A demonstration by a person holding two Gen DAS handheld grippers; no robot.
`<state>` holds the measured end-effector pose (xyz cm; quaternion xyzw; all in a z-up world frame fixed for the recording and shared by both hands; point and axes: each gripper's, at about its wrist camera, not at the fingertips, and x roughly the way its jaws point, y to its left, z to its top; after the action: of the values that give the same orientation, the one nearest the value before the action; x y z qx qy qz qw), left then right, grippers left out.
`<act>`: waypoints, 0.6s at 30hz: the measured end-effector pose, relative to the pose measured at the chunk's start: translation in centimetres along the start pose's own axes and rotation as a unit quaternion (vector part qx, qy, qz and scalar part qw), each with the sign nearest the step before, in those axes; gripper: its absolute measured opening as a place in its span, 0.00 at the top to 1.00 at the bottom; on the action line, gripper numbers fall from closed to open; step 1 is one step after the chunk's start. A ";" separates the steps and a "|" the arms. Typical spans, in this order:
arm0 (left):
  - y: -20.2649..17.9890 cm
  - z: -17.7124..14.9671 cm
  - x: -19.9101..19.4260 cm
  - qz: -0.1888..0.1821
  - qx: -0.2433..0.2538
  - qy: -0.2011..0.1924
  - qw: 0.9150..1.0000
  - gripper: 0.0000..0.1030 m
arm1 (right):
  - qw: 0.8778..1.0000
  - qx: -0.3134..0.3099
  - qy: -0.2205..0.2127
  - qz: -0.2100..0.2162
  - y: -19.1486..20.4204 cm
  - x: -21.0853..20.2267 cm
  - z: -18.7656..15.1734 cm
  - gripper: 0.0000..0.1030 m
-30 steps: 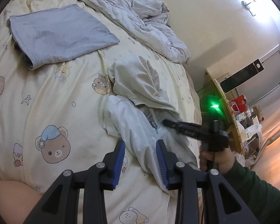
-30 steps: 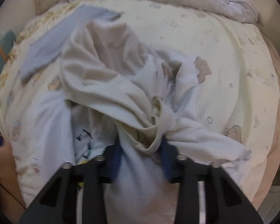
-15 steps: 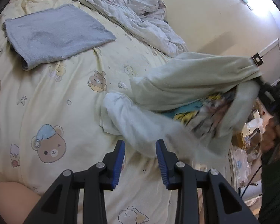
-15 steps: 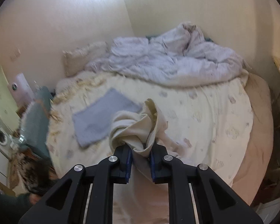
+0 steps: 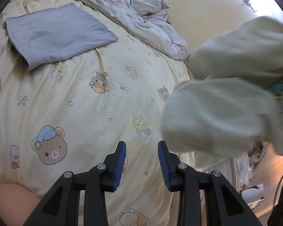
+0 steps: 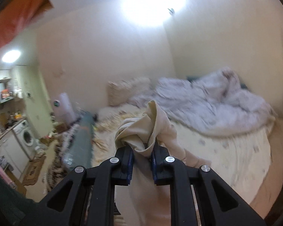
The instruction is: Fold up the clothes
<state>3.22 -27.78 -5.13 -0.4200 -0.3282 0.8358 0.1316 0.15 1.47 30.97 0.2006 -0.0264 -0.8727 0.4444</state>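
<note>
**Cream garment lifted clear of the bed in the right gripper**

The right gripper (image 6: 141, 157) is clamped on a bunched fold of the cream garment (image 6: 141, 131). Its jaws have just been closing, and the cloth sits pinched between the blue pads, spilling up above the fingertips in a loose knot and hanging down below them out of view. Beyond the fingertips lie the bed (image 6: 235, 150) and a crumpled grey-white duvet (image 6: 207, 105) heaped against the far wall; off to the left of the fingers, past the bed's edge, a washing machine (image 6: 26, 137) stands in a cluttered corner. This view is blurred.

The left gripper (image 5: 142, 162) stands released, its two fingers apart with nothing between them, angled down over the yellow bear-print sheet (image 5: 75, 98). In the left wrist view the garment (image 5: 217, 113) hangs in the air to the right of the fingers and a little ahead of them, its lowest edge just beside the right fingertip, off the sheet. A patch of coloured print shows at its right edge. Ahead and to the left of the fingers a folded grey towel (image 5: 56, 35) lies flat on the sheet, with the duvet (image 5: 141, 15) beyond it.
</note>
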 end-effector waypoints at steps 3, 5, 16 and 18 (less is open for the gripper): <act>-0.1 0.0 0.1 -0.002 0.000 0.000 1.000 0.66 | 1.000 -0.018 -0.002 0.008 0.7 -2.4 1.2 0.84; -0.2 0.0 0.1 -0.002 0.002 0.000 1.000 0.66 | 1.000 -0.027 0.010 -0.004 0.3 -3.1 1.2 0.84; -0.2 0.1 0.5 -0.006 0.002 0.002 1.000 0.66 | 0.962 -0.057 0.260 -0.053 -6.0 10.5 -8.4 0.84; -0.4 0.0 0.6 -0.006 0.007 0.004 1.000 0.66 | 0.942 -0.071 0.323 -0.054 -7.0 15.4 -12.2 0.84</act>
<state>2.83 -27.20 -5.23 -0.4202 -0.3246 0.8356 0.1406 -8.72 -4.85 13.14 0.4411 0.1912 -0.7834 0.3939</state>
